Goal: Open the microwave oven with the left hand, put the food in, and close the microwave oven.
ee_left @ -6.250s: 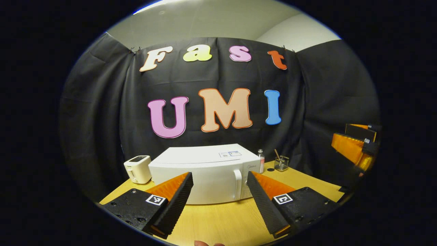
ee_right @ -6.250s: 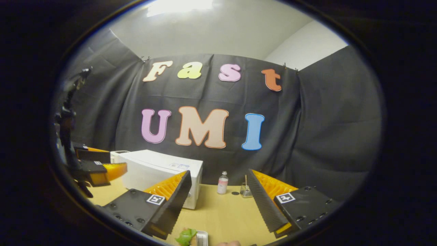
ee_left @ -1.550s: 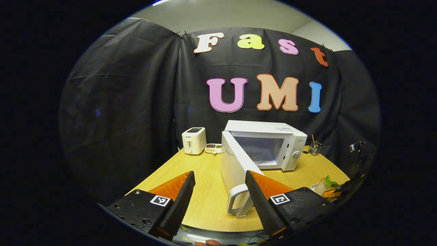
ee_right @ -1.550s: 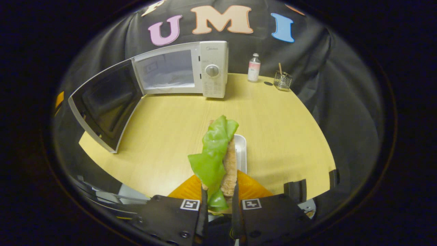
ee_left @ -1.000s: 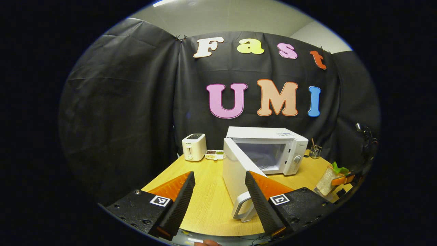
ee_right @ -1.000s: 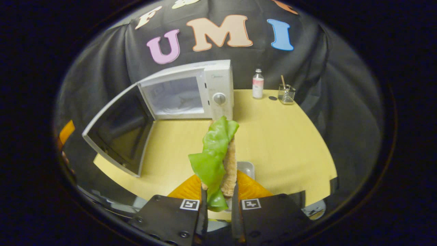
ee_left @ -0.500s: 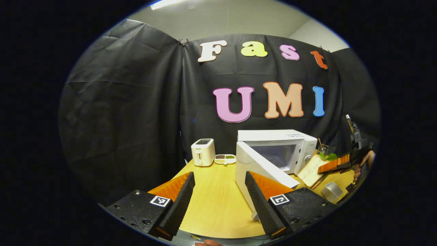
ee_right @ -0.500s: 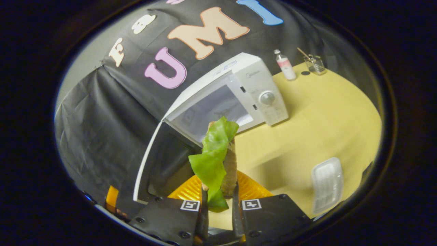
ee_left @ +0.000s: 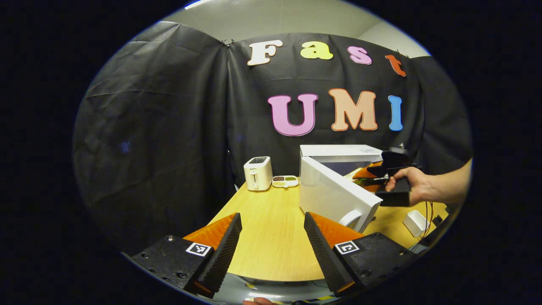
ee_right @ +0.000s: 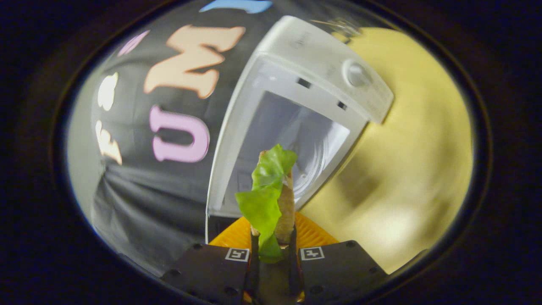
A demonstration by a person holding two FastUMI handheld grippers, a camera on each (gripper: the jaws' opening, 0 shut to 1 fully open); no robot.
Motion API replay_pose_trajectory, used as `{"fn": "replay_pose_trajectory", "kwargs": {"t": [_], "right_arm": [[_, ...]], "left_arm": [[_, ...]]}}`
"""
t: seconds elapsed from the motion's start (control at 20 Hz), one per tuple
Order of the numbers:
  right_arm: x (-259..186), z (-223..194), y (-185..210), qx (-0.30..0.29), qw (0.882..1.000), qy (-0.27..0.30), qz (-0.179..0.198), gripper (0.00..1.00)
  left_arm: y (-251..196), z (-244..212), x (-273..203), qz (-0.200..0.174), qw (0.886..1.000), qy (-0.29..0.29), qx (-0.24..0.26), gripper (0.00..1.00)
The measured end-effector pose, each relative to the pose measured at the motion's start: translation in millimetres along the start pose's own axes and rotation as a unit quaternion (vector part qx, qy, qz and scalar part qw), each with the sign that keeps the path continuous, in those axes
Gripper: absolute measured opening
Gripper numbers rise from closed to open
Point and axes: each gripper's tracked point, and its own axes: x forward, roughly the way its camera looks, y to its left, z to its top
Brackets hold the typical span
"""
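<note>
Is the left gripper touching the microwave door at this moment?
Apart. In the left gripper view the left gripper is open, with bare table between its fingers; the microwave door stands farther off.

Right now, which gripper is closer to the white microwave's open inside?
The right gripper. It holds the lettuce sandwich just before the white microwave cavity. The left gripper, open, hangs back over the wooden table, outside the open door.
</note>
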Motion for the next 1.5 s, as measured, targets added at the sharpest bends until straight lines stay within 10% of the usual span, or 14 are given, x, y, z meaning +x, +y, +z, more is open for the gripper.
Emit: {"fn": "replay_pose_trajectory", "kwargs": {"t": [0.55,1.1,1.25,1.4,1.5], "right_arm": [[104.2,22.7,-11.9,0.139,0.987,-0.083,-0.022,0.29],[129.2,27.5,-24.4,0.119,0.987,-0.100,-0.050,0.27],[123.9,27.6,-36.9,0.113,0.986,-0.095,-0.077,0.43],[119.3,31.1,-27.8,0.110,0.987,-0.092,-0.071,0.87],[110.5,36.3,-28.7,0.095,0.988,-0.091,-0.078,0.88]], "left_arm": [[28.3,-8.4,-4.6,0.049,0.999,0.019,0.016,0.90],[43.2,-4.8,-2.7,0.079,0.997,0.013,0.013,0.94],[37.0,-3.5,-1.3,0.070,0.997,0.010,0.013,0.90],[36.3,-1.7,-2.5,0.068,0.998,0.006,0.015,0.94],[33.2,-3.2,-4.4,0.064,0.998,0.007,0.012,0.90]]}}
